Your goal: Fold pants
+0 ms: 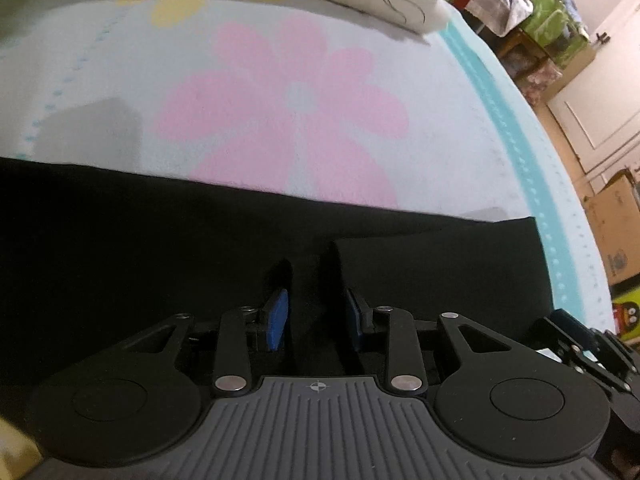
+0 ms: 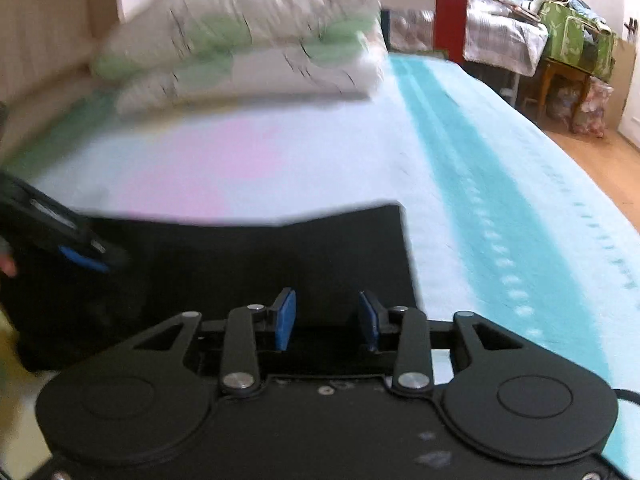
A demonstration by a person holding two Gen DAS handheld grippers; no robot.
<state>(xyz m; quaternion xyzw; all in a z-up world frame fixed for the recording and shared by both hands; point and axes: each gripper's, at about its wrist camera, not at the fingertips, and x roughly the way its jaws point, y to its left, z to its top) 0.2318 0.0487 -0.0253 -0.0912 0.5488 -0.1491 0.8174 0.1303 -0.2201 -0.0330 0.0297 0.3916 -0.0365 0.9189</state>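
The black pants (image 1: 160, 240) lie folded flat on the bed, filling the lower half of the left wrist view; they also show in the right wrist view (image 2: 280, 252) with a straight right edge. My left gripper (image 1: 314, 280) is open just above the cloth, blue pads apart, nothing between them. My right gripper (image 2: 326, 312) is open over the pants' near right part and holds nothing. The left gripper also shows at the left edge of the right wrist view (image 2: 80, 258). The right gripper's body shows at the lower right of the left wrist view (image 1: 588, 352).
The bedspread (image 1: 280, 100) is pale with a pink flower and a teal border stripe (image 2: 460, 168). A stack of folded quilts (image 2: 256, 36) sits at the bed's far end. Cardboard boxes (image 1: 616, 232), a wooden stool (image 2: 560, 80) and a cluttered second bed stand to the right.
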